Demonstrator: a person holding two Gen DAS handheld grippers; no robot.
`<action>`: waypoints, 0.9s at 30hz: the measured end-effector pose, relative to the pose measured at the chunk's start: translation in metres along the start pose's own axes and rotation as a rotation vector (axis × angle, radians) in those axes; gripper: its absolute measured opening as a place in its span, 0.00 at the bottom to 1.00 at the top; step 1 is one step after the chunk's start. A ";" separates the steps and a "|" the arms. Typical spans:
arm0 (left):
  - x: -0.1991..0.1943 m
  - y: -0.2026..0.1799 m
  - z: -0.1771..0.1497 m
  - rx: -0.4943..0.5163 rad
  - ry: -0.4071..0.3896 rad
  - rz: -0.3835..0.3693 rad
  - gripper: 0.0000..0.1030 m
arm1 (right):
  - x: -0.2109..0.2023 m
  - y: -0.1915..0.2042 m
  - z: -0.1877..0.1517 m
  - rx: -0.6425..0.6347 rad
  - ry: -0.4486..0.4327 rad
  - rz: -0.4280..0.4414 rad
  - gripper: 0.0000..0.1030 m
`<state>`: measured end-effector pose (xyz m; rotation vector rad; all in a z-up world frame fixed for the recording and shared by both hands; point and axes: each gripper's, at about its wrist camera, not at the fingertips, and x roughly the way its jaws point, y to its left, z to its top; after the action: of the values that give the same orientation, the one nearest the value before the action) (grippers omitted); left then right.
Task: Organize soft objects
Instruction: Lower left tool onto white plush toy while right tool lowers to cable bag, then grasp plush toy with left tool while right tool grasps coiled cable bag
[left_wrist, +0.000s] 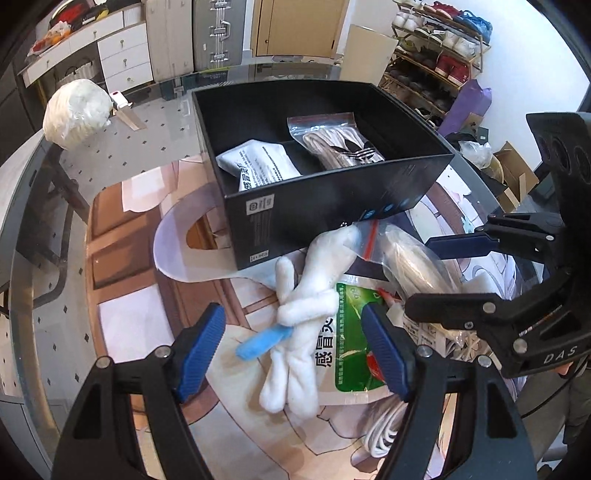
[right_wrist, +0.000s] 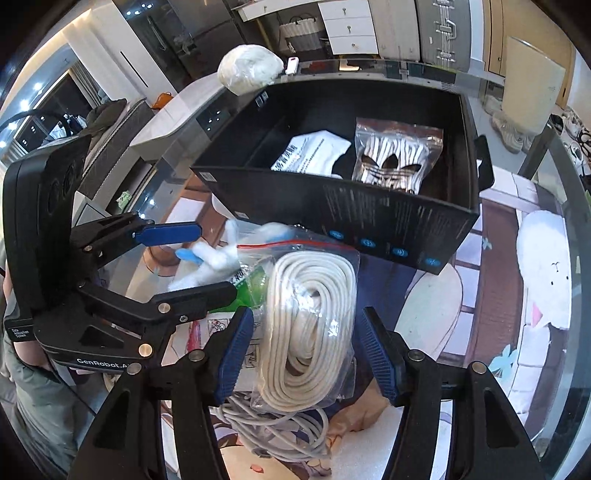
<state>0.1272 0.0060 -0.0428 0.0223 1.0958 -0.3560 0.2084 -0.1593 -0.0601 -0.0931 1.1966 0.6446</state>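
A black divided box (left_wrist: 332, 206) (right_wrist: 369, 218) holds a white printed packet (left_wrist: 258, 162) (right_wrist: 306, 151) and a bagged striped item (left_wrist: 343, 144) (right_wrist: 399, 158). In front of it lie a white plush toy (left_wrist: 299, 317) (right_wrist: 210, 262) with a blue piece (left_wrist: 262, 341), a green printed pouch (left_wrist: 351, 350), and a zip bag of coiled white cable (right_wrist: 310, 325) (left_wrist: 410, 266). My left gripper (left_wrist: 295, 354) is open around the plush toy. My right gripper (right_wrist: 308, 354) is open around the cable bag.
A loose white cable (right_wrist: 277, 424) lies under the bag. A white wrapped bundle (left_wrist: 77, 110) (right_wrist: 251, 68) sits at the table's far edge. The table has a printed cartoon mat (left_wrist: 140, 295) under glass. A shoe rack (left_wrist: 436, 55) stands behind.
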 end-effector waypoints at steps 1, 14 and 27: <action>0.001 0.001 0.000 -0.006 0.004 -0.006 0.71 | 0.001 -0.002 0.000 0.005 0.000 0.003 0.65; -0.004 -0.002 -0.005 -0.003 0.039 -0.033 0.24 | 0.005 -0.009 0.001 0.025 0.018 0.065 0.35; -0.008 -0.001 -0.024 -0.005 0.035 -0.016 0.54 | -0.006 0.001 -0.007 -0.109 0.015 -0.143 0.31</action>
<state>0.1027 0.0115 -0.0467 0.0154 1.1318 -0.3690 0.2002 -0.1638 -0.0569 -0.2729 1.1575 0.5841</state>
